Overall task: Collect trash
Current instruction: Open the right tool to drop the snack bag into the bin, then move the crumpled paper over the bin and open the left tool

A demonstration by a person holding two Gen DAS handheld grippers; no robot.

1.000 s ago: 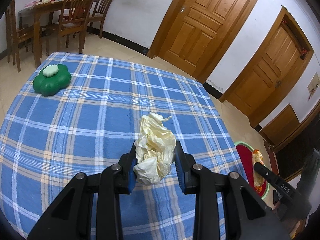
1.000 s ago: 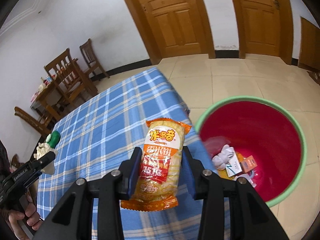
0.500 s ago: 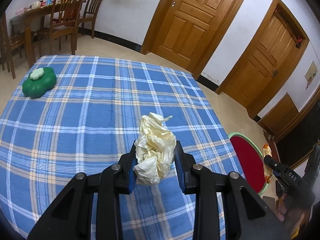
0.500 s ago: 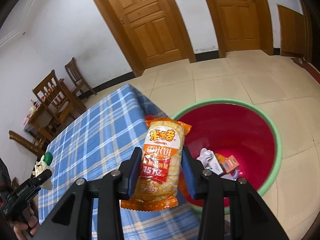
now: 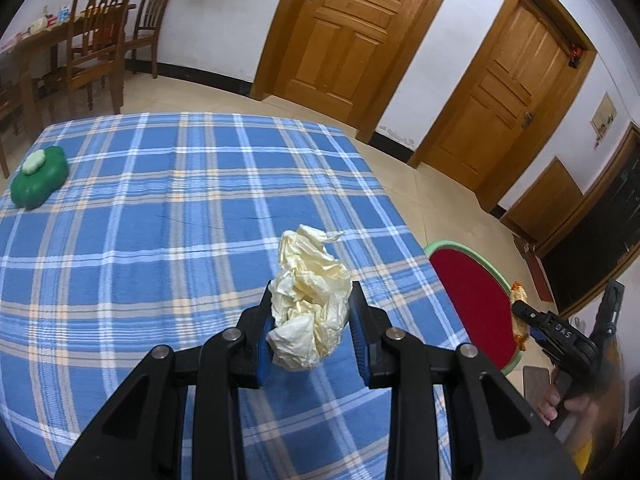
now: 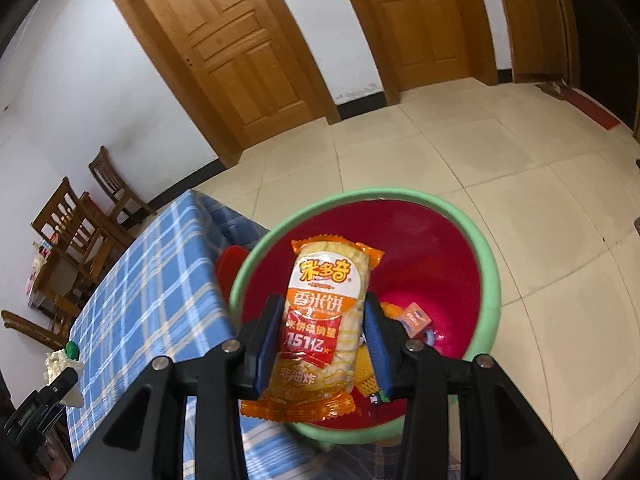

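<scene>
- Trash is seen in the left wrist view as a crumpled paper wad (image 5: 310, 300), pinched between the pads of the left tongs (image 5: 312, 320) and held clear above the checked worktop (image 5: 160, 208), presumably so it can be carried off.
- Beyond and right of these tongs, the red bin (image 5: 472, 304) stands on the floor beside the worktop; a green box (image 5: 38, 178) lies far off to the left.
- In the right wrist view, a snack packet (image 6: 324, 320) is gripped across its width by the right tongs (image 6: 322, 340), upright.
- It is held over the bin (image 6: 486, 248), likely for dropping among the litter already inside.
</scene>
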